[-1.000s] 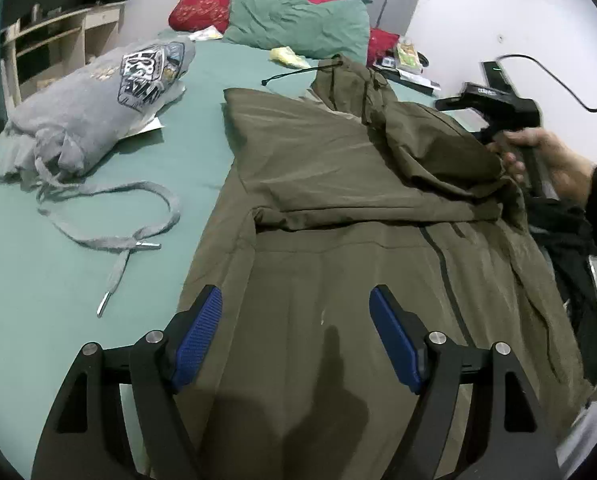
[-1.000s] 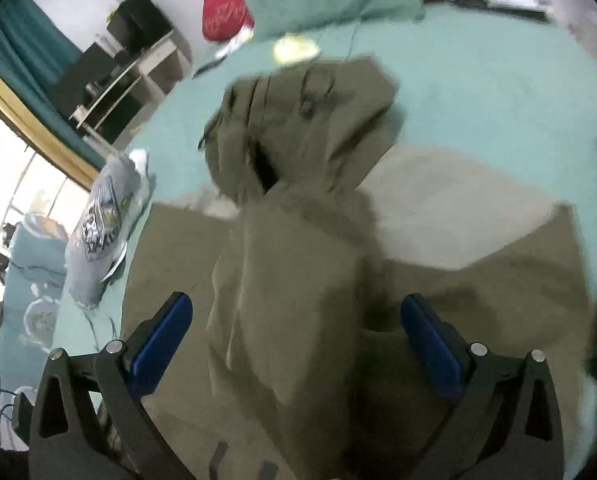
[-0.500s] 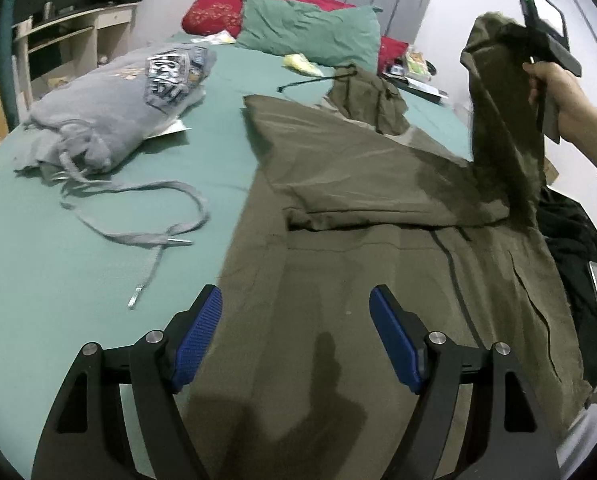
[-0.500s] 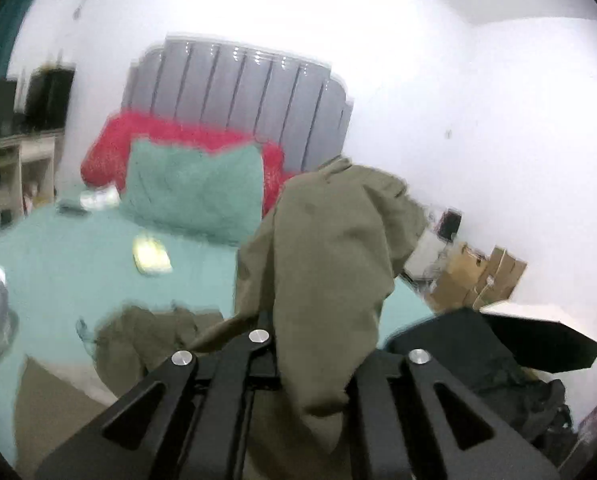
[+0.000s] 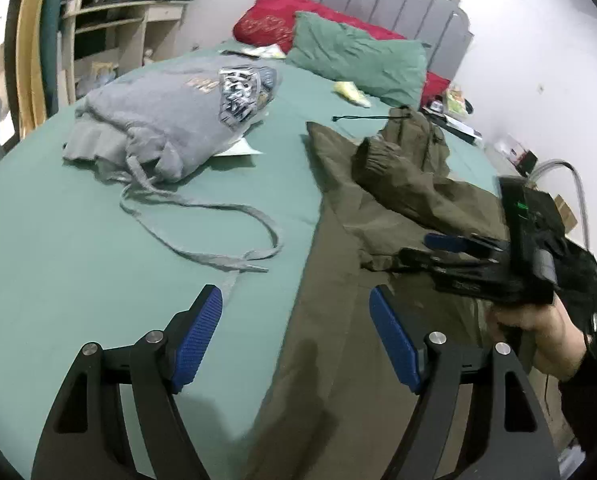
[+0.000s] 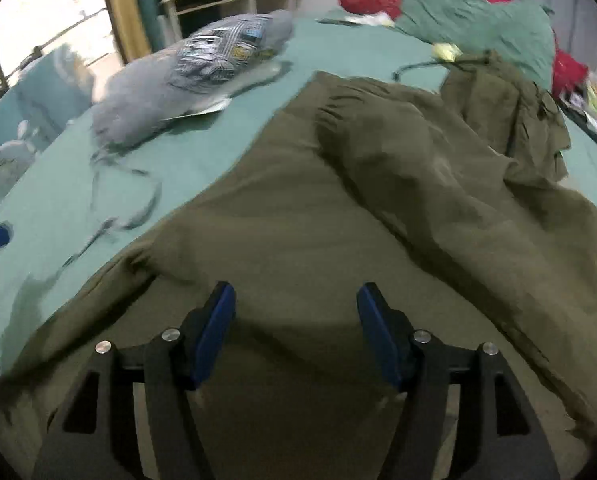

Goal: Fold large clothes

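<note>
An olive-green jacket (image 5: 338, 320) lies spread on the green bed (image 5: 78, 260), also in the right wrist view (image 6: 298, 220). One sleeve (image 5: 410, 184) lies folded across its body, cuff toward the far left. My left gripper (image 5: 294, 320) is open and empty, low over the jacket's left edge. My right gripper (image 6: 296, 312) is open and empty, just above the jacket's middle; it also shows in the left wrist view (image 5: 430, 248), coming in from the right beside the sleeve.
A grey hoodie (image 5: 170, 112) with long drawstrings (image 5: 218, 232) lies at the left of the bed. Green (image 5: 358, 60) and red (image 5: 282, 24) pillows lie at the headboard. A dark garment (image 5: 582, 276) sits at the bed's right edge. Shelves (image 5: 110, 32) stand far left.
My right gripper held the sleeve raised high; it has laid the sleeve across the jacket, opened, and dropped low over the jacket. My left gripper stayed open and shifted left.
</note>
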Demonstrator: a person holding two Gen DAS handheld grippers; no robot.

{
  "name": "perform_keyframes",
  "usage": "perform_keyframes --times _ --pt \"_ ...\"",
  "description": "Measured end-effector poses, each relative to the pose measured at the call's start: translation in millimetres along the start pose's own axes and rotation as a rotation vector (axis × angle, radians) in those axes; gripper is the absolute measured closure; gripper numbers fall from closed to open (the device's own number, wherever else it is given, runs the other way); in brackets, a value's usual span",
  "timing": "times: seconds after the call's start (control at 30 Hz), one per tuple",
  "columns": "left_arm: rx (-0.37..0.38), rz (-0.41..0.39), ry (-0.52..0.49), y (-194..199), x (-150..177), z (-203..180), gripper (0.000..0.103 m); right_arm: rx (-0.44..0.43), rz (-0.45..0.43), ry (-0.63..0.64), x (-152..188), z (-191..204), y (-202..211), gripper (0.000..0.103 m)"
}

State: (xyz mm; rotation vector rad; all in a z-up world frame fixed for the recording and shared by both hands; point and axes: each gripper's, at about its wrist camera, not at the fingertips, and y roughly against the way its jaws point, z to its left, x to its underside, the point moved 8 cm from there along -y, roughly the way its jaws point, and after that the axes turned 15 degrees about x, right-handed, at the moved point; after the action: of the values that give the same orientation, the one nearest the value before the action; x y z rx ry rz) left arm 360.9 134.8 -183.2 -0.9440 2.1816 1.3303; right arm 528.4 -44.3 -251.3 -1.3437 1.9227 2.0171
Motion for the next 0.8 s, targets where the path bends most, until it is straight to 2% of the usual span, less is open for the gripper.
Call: perform_keyframes --times 0.1,0.17,0.2,0.3,0.4,0.43,0.47,0.5,0.53,0.63,0.7,0.8 --pt "-0.006 -0.002 0.015 -2 -2 5 0.024 0.079 -0.122 -0.048 -22 -36 32 0.036" --pt "-0.009 0.002 0.015 -5 -2 5 0.024 0.110 -0.164 -0.158 -42 -70 38 0.022" --pt "-0.011 0.006 0.014 -6 0 4 0.024 0.115 -0.170 -0.233 -51 -85 33 0.022" --pt "-0.016 0.024 0.007 -11 1 4 0.024 0.040 -0.149 -0.399 -77 -104 6 0.022" --pt "-0.033 0.034 0.009 -14 1 8 0.024 -0.053 -0.132 -0.430 -99 -88 -23 0.022" --pt "-0.039 0.040 0.012 -16 1 10 0.024 -0.097 -0.087 -0.422 -97 -72 -38 0.026" --pt "-0.051 0.045 0.016 -17 1 13 0.024 -0.110 -0.023 -0.386 -89 -55 -50 0.058" --pt "-0.063 0.048 0.018 -18 1 15 0.024 -0.107 0.004 -0.346 -84 -45 -58 0.074" --pt "-0.077 0.051 0.023 -18 1 18 0.024 -0.109 0.020 -0.295 -79 -34 -61 0.078" --pt "-0.097 0.040 0.038 -17 -3 24 0.024 -0.196 0.042 -0.219 -58 -5 -49 0.078" --pt "-0.107 0.029 0.043 -14 -6 26 0.024 -0.249 0.108 -0.151 -37 13 -38 0.078" --pt "-0.113 0.023 0.053 -12 -9 25 0.024 -0.179 0.131 -0.011 -27 18 -21 0.073"
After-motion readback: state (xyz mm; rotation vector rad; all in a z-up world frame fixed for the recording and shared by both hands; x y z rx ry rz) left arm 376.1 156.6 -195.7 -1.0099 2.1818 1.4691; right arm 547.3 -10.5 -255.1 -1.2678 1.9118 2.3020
